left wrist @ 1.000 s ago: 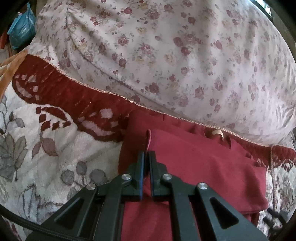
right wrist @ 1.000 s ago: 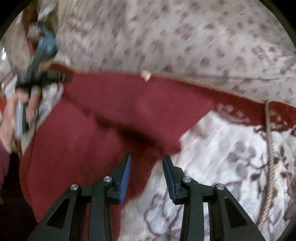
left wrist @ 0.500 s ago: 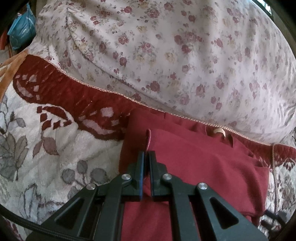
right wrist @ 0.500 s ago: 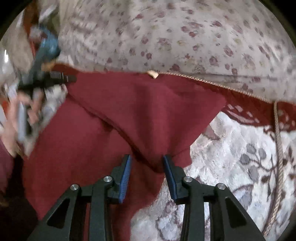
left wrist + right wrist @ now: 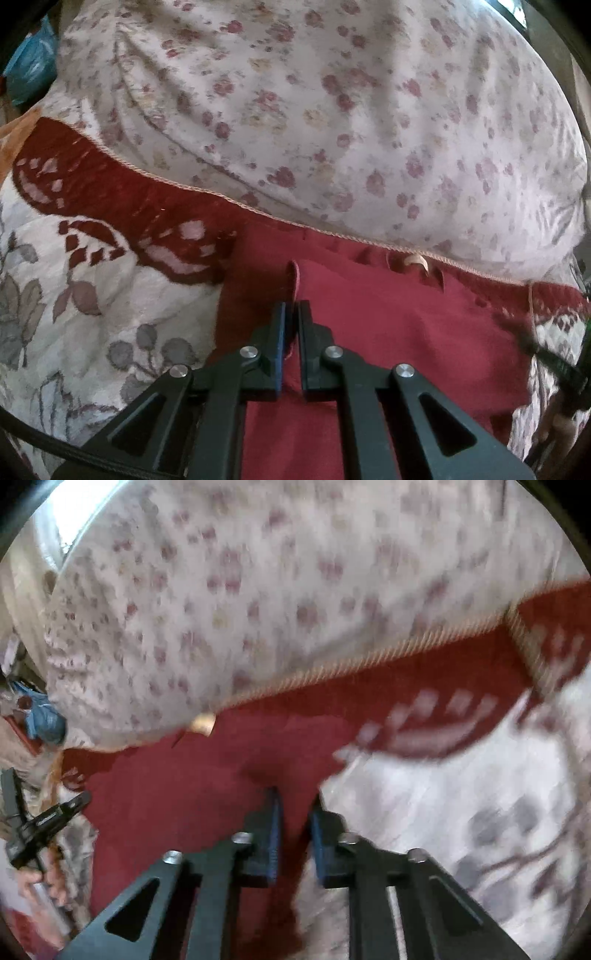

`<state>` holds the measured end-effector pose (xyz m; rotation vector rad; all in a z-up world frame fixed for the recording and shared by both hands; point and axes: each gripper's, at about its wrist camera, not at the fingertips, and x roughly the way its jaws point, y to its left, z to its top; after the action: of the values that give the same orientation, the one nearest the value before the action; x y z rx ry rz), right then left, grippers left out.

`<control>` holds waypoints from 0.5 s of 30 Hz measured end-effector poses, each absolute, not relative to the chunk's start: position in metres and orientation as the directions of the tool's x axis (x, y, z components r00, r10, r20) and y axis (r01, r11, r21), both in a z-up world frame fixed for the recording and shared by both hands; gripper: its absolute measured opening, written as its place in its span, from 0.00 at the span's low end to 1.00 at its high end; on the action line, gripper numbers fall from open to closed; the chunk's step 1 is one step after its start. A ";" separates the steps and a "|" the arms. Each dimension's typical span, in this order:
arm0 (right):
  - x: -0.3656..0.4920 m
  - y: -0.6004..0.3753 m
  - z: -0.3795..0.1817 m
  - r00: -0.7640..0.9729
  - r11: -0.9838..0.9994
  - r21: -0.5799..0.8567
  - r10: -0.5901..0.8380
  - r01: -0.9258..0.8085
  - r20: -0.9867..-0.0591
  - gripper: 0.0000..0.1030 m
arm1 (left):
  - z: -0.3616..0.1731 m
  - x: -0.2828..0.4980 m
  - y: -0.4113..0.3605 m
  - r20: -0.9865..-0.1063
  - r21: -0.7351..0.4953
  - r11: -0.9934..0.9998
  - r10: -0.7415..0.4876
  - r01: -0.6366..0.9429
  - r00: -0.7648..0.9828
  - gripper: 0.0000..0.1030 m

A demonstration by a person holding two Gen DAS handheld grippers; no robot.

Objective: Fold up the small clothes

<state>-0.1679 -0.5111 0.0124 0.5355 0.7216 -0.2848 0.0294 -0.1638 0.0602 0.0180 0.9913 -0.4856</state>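
Right tool (image 5: pixel 293 805) — newly clamped on garment (image 5: pixel 177 805)

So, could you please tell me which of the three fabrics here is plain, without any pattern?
The dark red garment, pinched by both grippers; the pillow has small flowers, the blanket large leaves.

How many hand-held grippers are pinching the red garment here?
2. The left hand-held gripper is clamped on the folded edge of the red garment; the right hand-held gripper has just closed on its opposite edge.
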 end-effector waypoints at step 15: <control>-0.209 -0.459 0.005 0.584 0.907 0.145 -0.127 0.396 -0.801 0.21 | 0.032 0.028 -0.176 -0.861 -0.114 0.915 -0.285 0.387 0.421 0.15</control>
<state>-0.2094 -0.4592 0.0048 0.3255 0.8989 -0.3113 0.0281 -0.1760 0.0324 0.1074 1.0552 -0.4218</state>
